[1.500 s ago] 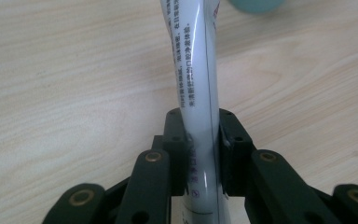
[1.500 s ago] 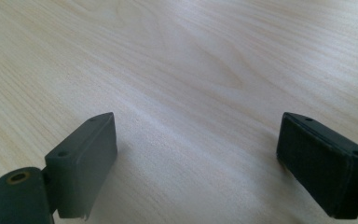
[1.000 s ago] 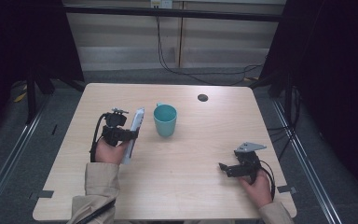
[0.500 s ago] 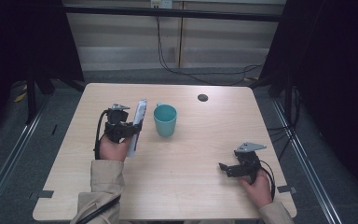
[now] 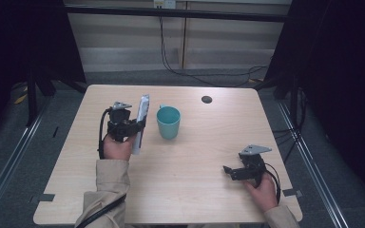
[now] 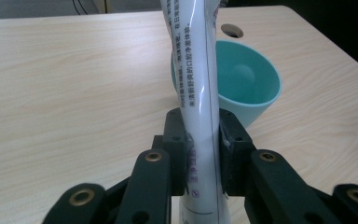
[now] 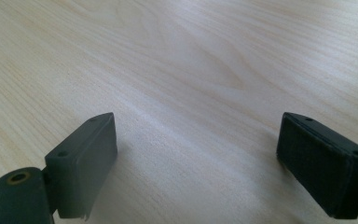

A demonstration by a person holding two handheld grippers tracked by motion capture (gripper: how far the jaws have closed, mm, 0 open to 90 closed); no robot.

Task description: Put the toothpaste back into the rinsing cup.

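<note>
High view: teal cup holds nothing; white tube beside it.

Teal cup just right of held tube; table elsewhere open.

Left gripper: black body of jointed links, a grey three-cornered plate on top, a black cable looping from it down past the wrist. In the left gripper view its two black jaws carry block-shaped pads, with brass-coloured rivets set in the link arms and small screw holes in the pad blocks. Right gripper: same black build, a grey three-cornered plate on top, a black cable curving round the hand. Its pads are dark rectangular blocks with small screw holes, one brass-coloured rivet on the link behind. Both forearms wear beige sleeves, the left one creased, with a dark cable along it.
</note>
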